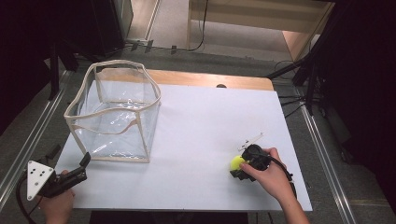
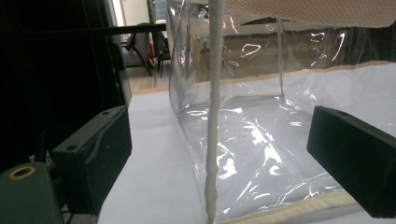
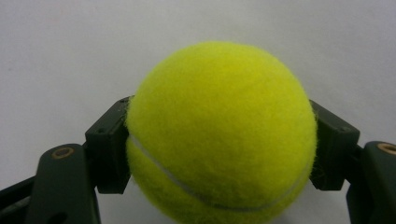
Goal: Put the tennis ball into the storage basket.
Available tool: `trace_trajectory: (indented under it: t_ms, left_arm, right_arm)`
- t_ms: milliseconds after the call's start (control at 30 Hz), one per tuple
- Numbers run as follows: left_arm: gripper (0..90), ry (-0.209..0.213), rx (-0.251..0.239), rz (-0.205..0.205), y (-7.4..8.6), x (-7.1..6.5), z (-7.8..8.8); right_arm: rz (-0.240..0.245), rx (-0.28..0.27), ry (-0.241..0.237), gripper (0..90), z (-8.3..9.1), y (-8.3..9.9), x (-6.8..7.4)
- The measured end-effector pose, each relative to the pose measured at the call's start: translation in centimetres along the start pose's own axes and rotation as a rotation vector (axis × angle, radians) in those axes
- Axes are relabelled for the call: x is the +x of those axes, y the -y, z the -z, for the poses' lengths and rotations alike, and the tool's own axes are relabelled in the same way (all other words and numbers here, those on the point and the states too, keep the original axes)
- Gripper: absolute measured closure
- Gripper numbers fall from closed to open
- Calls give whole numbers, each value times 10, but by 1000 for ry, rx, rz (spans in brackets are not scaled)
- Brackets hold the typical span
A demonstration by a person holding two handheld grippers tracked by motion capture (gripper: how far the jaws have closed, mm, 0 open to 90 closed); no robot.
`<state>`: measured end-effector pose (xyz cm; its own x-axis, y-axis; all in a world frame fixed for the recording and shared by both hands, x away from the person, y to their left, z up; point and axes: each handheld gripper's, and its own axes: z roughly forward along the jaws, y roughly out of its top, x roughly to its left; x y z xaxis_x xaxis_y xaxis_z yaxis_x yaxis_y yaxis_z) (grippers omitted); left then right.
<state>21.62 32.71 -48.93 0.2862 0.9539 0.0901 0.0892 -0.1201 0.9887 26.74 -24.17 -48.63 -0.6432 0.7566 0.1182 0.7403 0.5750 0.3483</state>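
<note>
A yellow tennis ball lies on the white table at the front right. My right gripper is shut on the tennis ball, both black jaws pressing its sides. A clear plastic bag with beige trim stands open at the back left. My left gripper rests at the front left corner, just short of the clear plastic bag. Its jaws stand wide open with the bag's beige corner seam upright between them, untouched.
A small white strip lies on the table just beyond the right gripper. A wooden edge runs along the back of the table. Metal rails flank both sides, and dark stands and cables stand at the back right.
</note>
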Motion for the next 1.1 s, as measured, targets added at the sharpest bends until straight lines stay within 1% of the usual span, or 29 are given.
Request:
trace_trajectory:
  t_ms: [67,133,167,333,433,567,700,767,867,900,933,967,1100]
  left_arm:
    - [69,0,0,0,0,0,0]
    - [69,1,-1,-1,0,0,0]
    - [69,0,0,-1,0,0,0]
    - [69,0,0,1,0,0,0]
    - [69,1,0,0,0,0,0]
    - [69,0,-2,1,0,0,0]
    - [69,1,-2,2,0,0,0]
    - [69,2,-1,1,0,0,0]
    - [69,3,-2,2,0,0,0]
    - [68,2,-2,3,0,0,0]
    - [69,2,-2,3,0,0,0]
    - [69,2,-2,4,0,0,0]
    - [69,2,-3,3,0,0,0]
  right_arm:
    - [-3,1,-2,230,1,-1,-1]
    - [-8,-9,5,229,3,-2,-1]
    - [-1,-9,0,229,3,-3,-1]
    - [1,-2,-5,229,3,-6,0]
    - [12,-2,-8,229,4,-10,1]
    - [18,-3,-10,229,3,-17,3]
    - [36,0,-13,230,3,-26,4]
    - [43,1,-21,229,2,-30,6]
    - [47,4,-17,230,2,-34,7]
    - [57,0,-23,229,2,-39,8]
    - [57,0,-23,229,2,-39,8]
    - [64,-1,-24,229,1,-44,9]
    - [80,-2,-35,229,-1,-53,11]
